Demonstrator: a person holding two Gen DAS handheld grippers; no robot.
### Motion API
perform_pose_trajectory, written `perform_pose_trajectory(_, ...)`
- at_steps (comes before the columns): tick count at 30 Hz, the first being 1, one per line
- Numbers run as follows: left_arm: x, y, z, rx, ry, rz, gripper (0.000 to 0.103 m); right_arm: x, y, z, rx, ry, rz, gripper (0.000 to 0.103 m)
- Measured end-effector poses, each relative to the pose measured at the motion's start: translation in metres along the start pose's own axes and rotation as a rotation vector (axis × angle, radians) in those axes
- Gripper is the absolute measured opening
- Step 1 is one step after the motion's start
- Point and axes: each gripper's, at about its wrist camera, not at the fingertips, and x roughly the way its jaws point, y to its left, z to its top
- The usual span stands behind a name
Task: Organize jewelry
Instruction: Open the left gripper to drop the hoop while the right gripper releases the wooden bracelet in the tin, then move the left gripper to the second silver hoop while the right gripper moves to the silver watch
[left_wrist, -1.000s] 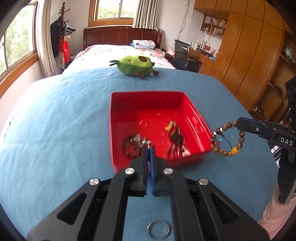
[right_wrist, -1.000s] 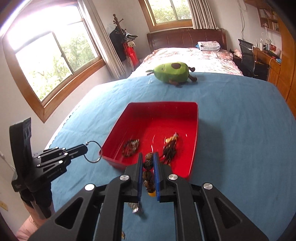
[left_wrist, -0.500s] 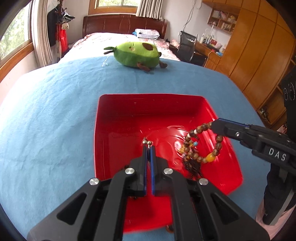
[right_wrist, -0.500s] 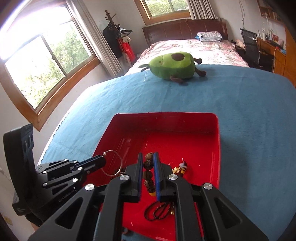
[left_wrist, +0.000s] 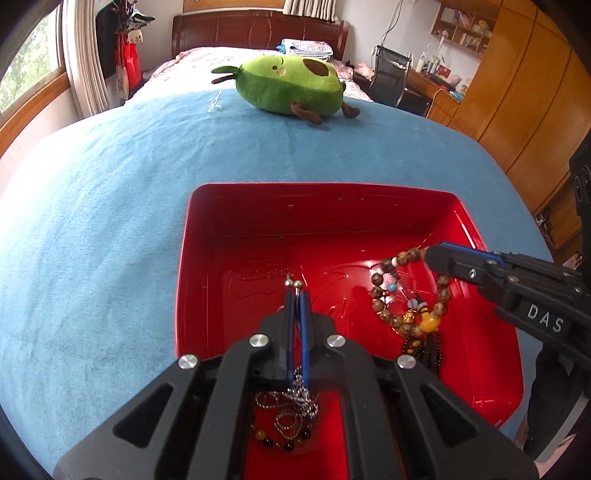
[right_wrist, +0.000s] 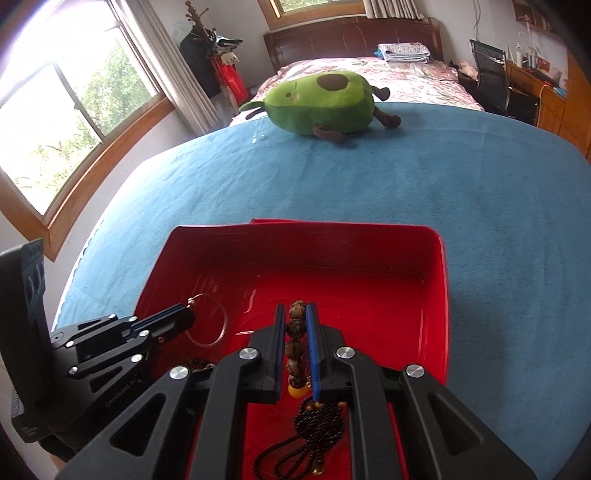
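Observation:
A red tray (left_wrist: 321, 216) (right_wrist: 436, 295) lies on the blue cloth. My left gripper (left_wrist: 295, 286) (right_wrist: 186, 315) is shut on a thin silver hoop ring (right_wrist: 210, 321) and holds it over the tray's left part. My right gripper (right_wrist: 297, 308) (left_wrist: 430, 254) is shut on a brown bead bracelet (left_wrist: 410, 295) (right_wrist: 295, 345), which hangs over the tray's right part. A dark cord necklace (right_wrist: 314, 432) (left_wrist: 421, 349) lies in the tray under it. A silver ball chain with dark beads (left_wrist: 291, 410) lies in the tray beneath my left gripper.
A green avocado plush (left_wrist: 291, 86) (right_wrist: 321, 101) lies on the blue cloth (left_wrist: 92, 221) beyond the tray. A bed, a window at left, a desk with chair and wooden cabinets at right stand further back.
Both grippers have moved forward and lower over the tray, each still holding its piece. The bracelet, outside the tray's right rim a second ago, now hangs inside it.

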Motion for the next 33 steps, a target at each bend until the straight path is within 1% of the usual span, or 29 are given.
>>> perform_pose_trajectory(3,0.008,0.0,-0.001,-0.002,0.023,-0.003,0.001,0.01,-0.006,-0.001,0.007,0.034,-0.016,0.011)
perform_pose_trajectory(5,0.01,0.001,-0.003,-0.002,0.035,-0.008,0.002,0.014,-0.009,0.0,0.015,0.037,-0.036,0.014)
perform_pose_trajectory(6,0.01,0.001,-0.003,-0.003,0.044,-0.008,0.004,0.012,-0.01,-0.001,0.016,0.027,-0.064,0.017)
perform_pose_trajectory(7,0.008,0.002,-0.003,-0.009,0.044,-0.012,0.004,0.009,-0.01,-0.002,0.013,0.016,-0.078,0.024)
perform_pose_trajectory(9,0.0,0.003,-0.003,-0.006,0.025,-0.024,0.004,-0.001,-0.009,-0.003,0.011,-0.007,-0.085,0.024)
perform_pose_trajectory(11,-0.015,0.005,-0.004,-0.013,-0.003,-0.017,0.005,-0.019,-0.008,-0.007,0.011,-0.042,-0.081,0.024)
perform_pose_trajectory(13,-0.029,0.006,-0.006,-0.021,-0.029,-0.027,0.006,-0.037,-0.003,-0.011,-0.001,-0.082,-0.1,0.024)
perform_pose_trajectory(14,-0.038,0.006,-0.007,-0.023,-0.044,-0.026,0.011,-0.045,-0.001,-0.014,-0.003,-0.097,-0.105,0.024)
perform_pose_trajectory(15,-0.05,0.004,-0.009,-0.023,-0.064,-0.011,0.019,-0.052,0.0,-0.018,-0.003,-0.107,-0.1,0.024)
perform_pose_trajectory(16,-0.057,0.003,-0.011,-0.021,-0.077,-0.002,0.024,-0.056,0.001,-0.018,-0.004,-0.112,-0.098,0.024)
perform_pose_trajectory(17,-0.067,0.002,-0.015,-0.02,-0.1,0.006,0.032,-0.063,0.003,-0.023,-0.005,-0.119,-0.101,0.024)
perform_pose_trajectory(18,-0.074,0.001,-0.017,-0.02,-0.109,0.013,0.037,-0.068,0.005,-0.026,-0.006,-0.125,-0.104,0.024)
perform_pose_trajectory(20,-0.088,0.0,-0.025,-0.028,-0.131,0.04,0.038,-0.08,0.009,-0.037,-0.012,-0.138,-0.104,0.024)
perform_pose_trajectory(23,-0.106,0.001,-0.041,-0.039,-0.151,0.058,0.045,-0.097,0.013,-0.053,-0.02,-0.156,-0.104,0.024)
perform_pose_trajectory(28,-0.129,0.0,-0.067,-0.036,-0.168,0.082,0.045,-0.122,0.022,-0.081,-0.038,-0.18,-0.109,0.024)
perform_pose_trajectory(33,-0.146,-0.003,-0.097,-0.009,-0.171,0.104,0.045,-0.132,0.031,-0.103,-0.065,-0.162,-0.082,0.024)
